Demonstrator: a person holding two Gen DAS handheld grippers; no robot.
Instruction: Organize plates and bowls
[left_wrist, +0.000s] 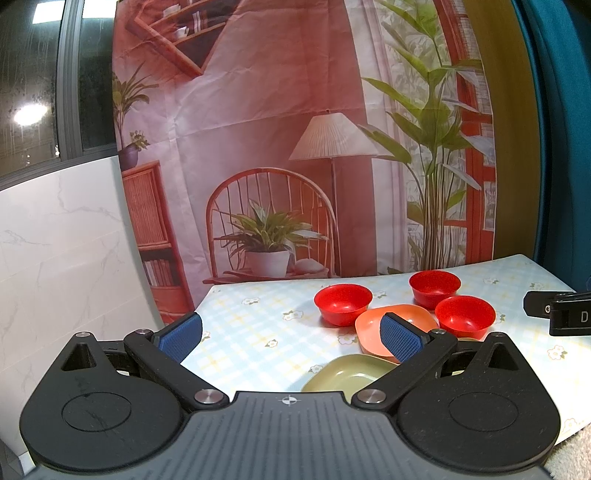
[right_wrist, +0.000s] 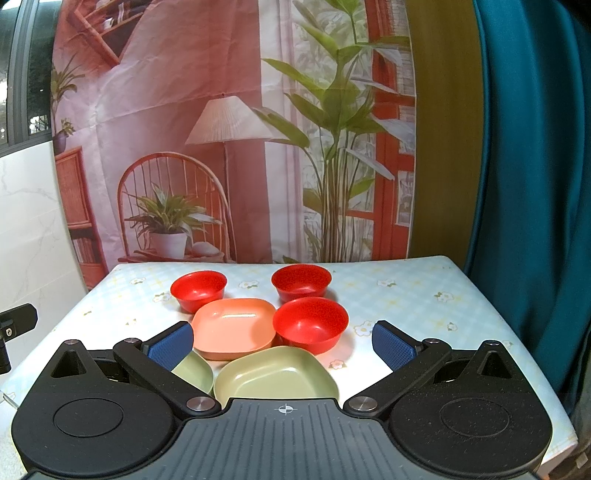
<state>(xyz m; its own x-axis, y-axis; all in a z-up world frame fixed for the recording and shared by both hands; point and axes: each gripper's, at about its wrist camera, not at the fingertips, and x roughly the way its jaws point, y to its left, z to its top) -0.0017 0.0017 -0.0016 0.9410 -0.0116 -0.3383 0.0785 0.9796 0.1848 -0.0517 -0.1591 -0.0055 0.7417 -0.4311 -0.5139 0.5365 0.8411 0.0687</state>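
Three red plastic round bowls (right_wrist: 198, 290) (right_wrist: 301, 283) (right_wrist: 311, 325), a salmon-pink square plastic plate (right_wrist: 233, 329) and two olive-green square plates (right_wrist: 277, 374) (right_wrist: 195, 371) are clustered unstacked at the middle of the desk (right_wrist: 406, 295), toward its near edge. The left gripper (left_wrist: 291, 334) and right gripper (right_wrist: 282, 343) are held above the near edge, jaws apart and empty, judged ready for a first pick.

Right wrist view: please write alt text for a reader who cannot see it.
The open right gripper hovers above a table with three red bowls, one orange plate and two green plates, none stacked. A printed backdrop hangs behind.
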